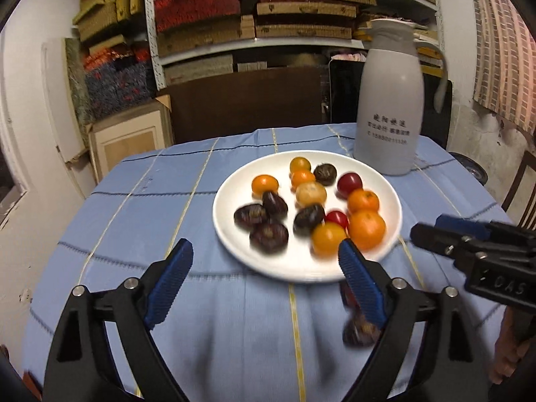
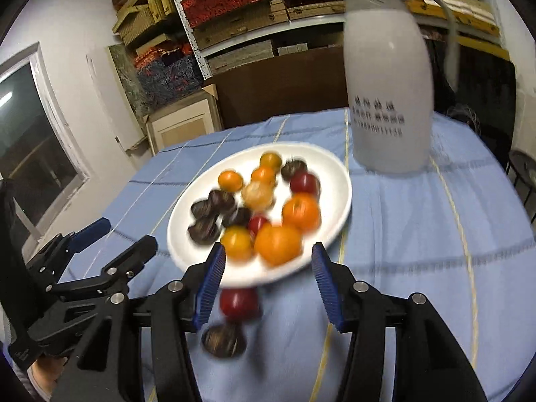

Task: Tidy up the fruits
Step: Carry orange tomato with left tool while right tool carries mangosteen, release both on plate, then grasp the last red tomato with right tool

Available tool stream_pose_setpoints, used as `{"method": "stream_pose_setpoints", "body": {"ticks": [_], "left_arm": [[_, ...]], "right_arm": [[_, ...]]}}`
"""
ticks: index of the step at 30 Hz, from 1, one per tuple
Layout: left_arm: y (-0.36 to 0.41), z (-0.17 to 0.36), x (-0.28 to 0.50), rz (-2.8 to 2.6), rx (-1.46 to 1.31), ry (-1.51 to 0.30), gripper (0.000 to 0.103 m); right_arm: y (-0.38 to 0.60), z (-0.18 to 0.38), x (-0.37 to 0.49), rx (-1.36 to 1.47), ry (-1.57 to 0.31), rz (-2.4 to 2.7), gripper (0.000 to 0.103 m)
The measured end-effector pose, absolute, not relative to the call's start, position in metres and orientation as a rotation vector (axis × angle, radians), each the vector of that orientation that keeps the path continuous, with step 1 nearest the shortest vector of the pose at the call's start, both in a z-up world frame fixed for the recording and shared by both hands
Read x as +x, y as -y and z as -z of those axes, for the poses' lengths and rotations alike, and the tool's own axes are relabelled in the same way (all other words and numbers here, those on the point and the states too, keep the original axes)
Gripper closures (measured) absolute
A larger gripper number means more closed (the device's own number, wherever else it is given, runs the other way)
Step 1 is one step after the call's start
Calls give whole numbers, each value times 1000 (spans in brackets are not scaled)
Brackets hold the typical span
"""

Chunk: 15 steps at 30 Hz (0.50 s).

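Observation:
A white plate [image 1: 301,264] [image 2: 328,167] on the blue cloth holds several orange mandarins, dark chestnuts and small red fruits. Two pieces lie on the cloth in front of it: a red fruit [image 2: 238,303] and a dark chestnut [image 2: 222,340] [image 1: 360,331]. My right gripper [image 2: 268,249] is open above them, its tips at the plate's near rim and its pads touching neither piece. My left gripper [image 1: 264,248] stands wide open at the plate's near-left edge with nothing between its fingers. Each gripper shows in the other's view: right gripper [image 1: 432,229], left gripper [image 2: 124,234].
A tall white thermos jug [image 1: 388,100] [image 2: 388,77] stands on the table behind the plate to the right. Shelves with stacked boxes [image 1: 254,16] fill the back wall. A chair [image 1: 522,187] is at the table's right edge. A person's hand [image 2: 47,372] holds the left gripper.

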State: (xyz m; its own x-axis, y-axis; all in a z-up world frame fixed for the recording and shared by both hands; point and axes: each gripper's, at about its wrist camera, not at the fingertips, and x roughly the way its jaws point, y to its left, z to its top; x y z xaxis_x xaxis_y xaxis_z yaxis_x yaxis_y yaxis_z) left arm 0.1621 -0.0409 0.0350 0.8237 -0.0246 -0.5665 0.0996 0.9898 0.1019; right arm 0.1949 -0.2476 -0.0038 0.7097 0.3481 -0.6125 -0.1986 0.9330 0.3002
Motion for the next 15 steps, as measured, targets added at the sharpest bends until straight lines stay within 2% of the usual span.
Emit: {"method": "stream_pose_setpoints", "body": {"ticks": [2,8,11,15], "left_arm": [[39,-29,144,54,118,-589,13],[29,-10,130,23,127,-604,13],[20,-6,133,22,99,-619,13],[10,-4,137,12,75,-625,13]], "right_arm": [[245,19,187,229,-760,-309,49],[221,42,188,171,-830,-316,49],[210,47,193,159,-850,-314,40],[196,52,207,157,-880,-322,40]]}}
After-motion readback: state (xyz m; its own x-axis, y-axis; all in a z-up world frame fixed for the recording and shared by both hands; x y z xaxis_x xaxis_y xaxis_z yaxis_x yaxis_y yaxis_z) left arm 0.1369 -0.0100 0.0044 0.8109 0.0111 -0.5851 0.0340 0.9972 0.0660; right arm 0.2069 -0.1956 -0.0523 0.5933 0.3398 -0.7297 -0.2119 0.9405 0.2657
